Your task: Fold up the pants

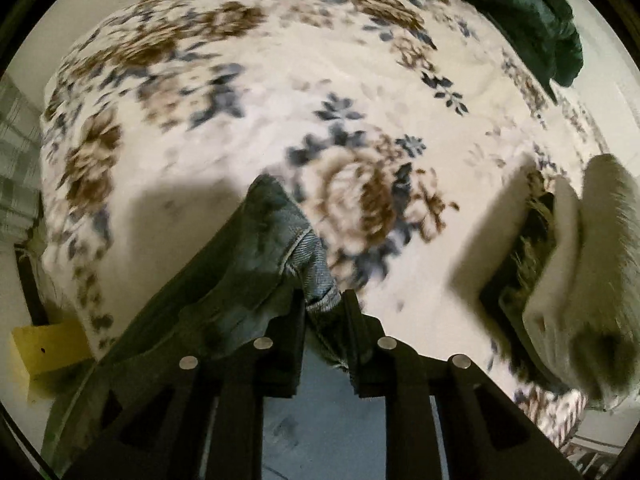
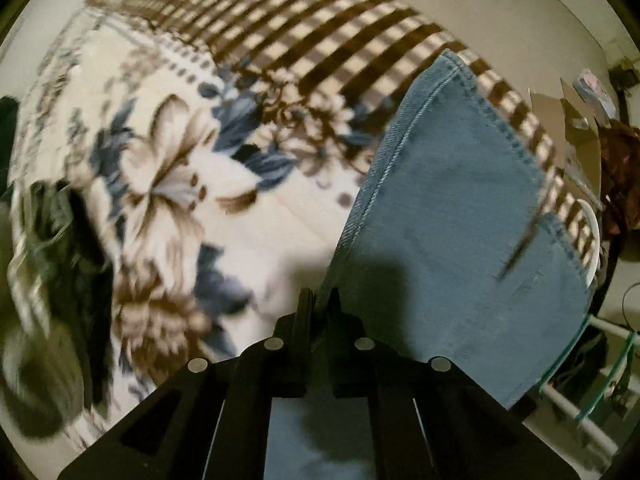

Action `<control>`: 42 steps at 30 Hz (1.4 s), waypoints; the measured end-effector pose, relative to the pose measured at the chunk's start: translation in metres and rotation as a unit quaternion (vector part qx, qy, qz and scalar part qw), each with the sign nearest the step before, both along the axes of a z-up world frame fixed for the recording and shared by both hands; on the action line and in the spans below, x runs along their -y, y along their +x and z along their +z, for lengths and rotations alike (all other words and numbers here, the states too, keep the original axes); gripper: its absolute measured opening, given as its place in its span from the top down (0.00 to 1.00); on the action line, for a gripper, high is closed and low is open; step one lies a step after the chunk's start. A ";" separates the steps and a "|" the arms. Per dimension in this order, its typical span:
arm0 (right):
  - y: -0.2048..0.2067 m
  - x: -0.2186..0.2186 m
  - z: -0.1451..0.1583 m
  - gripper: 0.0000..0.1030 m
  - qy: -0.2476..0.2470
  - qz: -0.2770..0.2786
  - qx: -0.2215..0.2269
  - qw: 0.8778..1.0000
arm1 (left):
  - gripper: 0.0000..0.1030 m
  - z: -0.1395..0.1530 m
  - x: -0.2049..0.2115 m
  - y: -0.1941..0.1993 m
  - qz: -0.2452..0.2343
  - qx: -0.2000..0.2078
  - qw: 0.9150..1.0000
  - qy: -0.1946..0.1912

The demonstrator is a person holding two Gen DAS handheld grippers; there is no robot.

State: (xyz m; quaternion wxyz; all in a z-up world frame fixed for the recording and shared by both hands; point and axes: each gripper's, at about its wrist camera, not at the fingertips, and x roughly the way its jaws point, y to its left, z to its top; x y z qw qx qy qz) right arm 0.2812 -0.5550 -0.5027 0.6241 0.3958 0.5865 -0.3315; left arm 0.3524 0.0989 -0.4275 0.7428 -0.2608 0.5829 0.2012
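Floral blanket point(image 1: 280, 92) below, pants point(image 2: 460, 216) pinched in both hand-held grippers

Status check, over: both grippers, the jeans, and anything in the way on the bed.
Left gripper shut on jeans. Right gripper shut on jeans edge. Denim lifted above floral blanket. Dark green garment at far edge.

Left gripper point(image 1: 324, 300): matte black two-finger frame, four round silver pins across the linkage, triangular cut-outs in the outer arms. Right gripper point(image 2: 319, 300): same black build, same four silver pins.
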 end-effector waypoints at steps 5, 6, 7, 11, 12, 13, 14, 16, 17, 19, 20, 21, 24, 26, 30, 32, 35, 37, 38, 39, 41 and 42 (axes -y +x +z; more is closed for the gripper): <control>-0.052 0.007 0.026 0.95 0.007 0.019 0.021 1.000 | 0.86 0.001 -0.019 -0.075 0.005 -0.009 1.000 -0.005; -0.068 0.009 0.030 0.95 0.008 0.023 0.021 0.999 | 0.86 0.001 -0.021 -0.088 0.007 -0.014 1.000 -0.005; -0.092 0.009 0.032 0.95 0.010 0.025 0.020 0.999 | 0.86 -0.005 -0.025 -0.105 0.009 -0.023 1.000 -0.007; -0.146 0.011 0.012 0.95 0.012 0.035 -0.001 0.999 | 0.86 -0.038 -0.041 -0.159 0.027 -0.063 0.998 -0.005; -0.159 0.010 0.005 0.95 0.014 0.037 -0.010 0.999 | 0.87 -0.048 -0.045 -0.169 0.032 -0.071 0.997 -0.006; -0.170 0.008 -0.004 0.95 0.017 0.037 -0.017 0.999 | 0.87 -0.061 -0.047 -0.180 0.035 -0.080 0.996 -0.008; -0.180 0.006 -0.014 0.95 0.018 0.037 -0.024 0.999 | 0.87 -0.074 -0.048 -0.187 0.035 -0.090 0.995 -0.004; -0.191 0.002 -0.033 0.95 0.013 0.044 -0.038 0.998 | 0.87 -0.095 -0.050 -0.200 0.036 -0.104 0.994 0.007; -0.195 0.001 -0.039 0.95 0.011 0.046 -0.043 0.998 | 0.87 -0.103 -0.052 -0.204 0.038 -0.109 0.993 0.009; -0.207 -0.003 -0.053 0.95 0.012 0.049 -0.057 0.997 | 0.87 -0.113 -0.056 -0.212 0.046 -0.113 0.992 0.008; -0.211 -0.003 -0.057 0.95 0.014 0.047 -0.061 0.997 | 0.87 -0.113 -0.058 -0.214 0.047 -0.111 0.993 0.007; -0.216 -0.004 -0.060 0.96 0.017 0.045 -0.062 0.997 | 0.87 -0.111 -0.059 -0.215 0.047 -0.108 0.993 0.006; -0.231 -0.006 -0.062 0.96 0.026 0.046 -0.065 0.997 | 0.87 -0.102 -0.061 -0.216 0.033 -0.103 0.994 0.014; -0.243 -0.007 -0.062 0.96 0.030 0.050 -0.071 0.996 | 0.87 -0.105 -0.063 -0.219 0.027 -0.109 0.994 0.017; -0.259 -0.006 -0.079 0.95 0.043 0.041 -0.083 0.995 | 0.87 -0.121 -0.065 -0.217 0.027 -0.123 0.992 0.018; -0.260 -0.005 -0.092 0.95 0.050 0.038 -0.086 0.994 | 0.86 -0.123 -0.064 -0.216 0.027 -0.127 0.991 0.022; -0.265 -0.001 -0.103 0.86 0.074 0.026 -0.074 0.994 | 0.84 -0.108 -0.056 -0.217 0.020 -0.114 0.993 0.038; -0.276 0.006 -0.099 0.71 0.085 0.018 -0.057 0.995 | 0.83 -0.091 -0.046 -0.219 0.003 -0.098 0.994 0.052; -0.282 0.011 -0.096 0.62 0.085 0.014 -0.051 0.995 | 0.78 -0.082 -0.041 -0.220 -0.006 -0.090 0.994 0.060; -0.288 0.016 -0.090 0.59 0.084 0.006 -0.043 0.996 | 0.75 -0.075 -0.036 -0.220 -0.014 -0.079 0.995 0.062; -0.303 0.033 -0.077 0.57 0.075 -0.016 -0.021 0.997 | 0.63 -0.062 -0.017 -0.218 -0.045 -0.056 0.995 0.063; -0.310 0.043 -0.069 0.56 0.068 -0.029 -0.009 0.997 | 0.57 -0.056 -0.002 -0.215 -0.064 -0.045 0.995 0.063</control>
